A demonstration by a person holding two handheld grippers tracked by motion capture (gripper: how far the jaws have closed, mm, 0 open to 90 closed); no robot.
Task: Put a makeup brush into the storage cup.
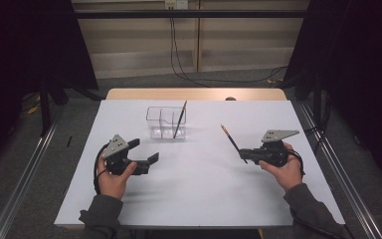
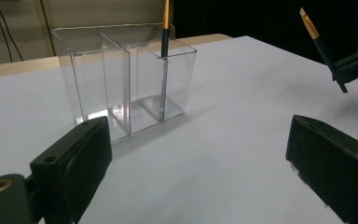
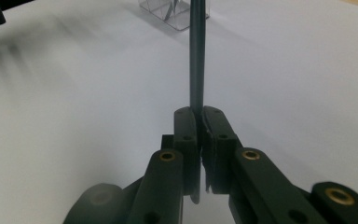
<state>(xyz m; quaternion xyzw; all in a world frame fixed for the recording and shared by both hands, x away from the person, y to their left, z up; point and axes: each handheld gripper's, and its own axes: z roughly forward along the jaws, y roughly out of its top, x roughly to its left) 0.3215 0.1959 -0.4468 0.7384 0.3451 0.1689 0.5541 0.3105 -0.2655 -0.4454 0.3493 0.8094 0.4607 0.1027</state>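
Observation:
A clear plastic organiser [image 1: 165,123] with several compartments stands at the middle back of the white table [image 1: 199,194]. One dark brush with a gold ferrule [image 1: 180,118] leans in its right compartment, also seen in the left gripper view as brush [image 2: 165,32] in organiser [image 2: 121,84]. My right gripper [image 1: 244,154] is shut on a second dark brush [image 1: 231,140], whose gold ferrule points up and toward the organiser; its handle [image 3: 196,56] rises from between the jaws. My left gripper [image 1: 144,152] stands open on the left, with nothing between its fingers [image 2: 74,163], facing the organiser.
A wooden table edge [image 1: 194,93] shows behind the white sheet. Metal rails [image 1: 25,174] run along both sides on the floor, with cables [image 1: 179,59] at the back. Bare white surface lies between the two grippers.

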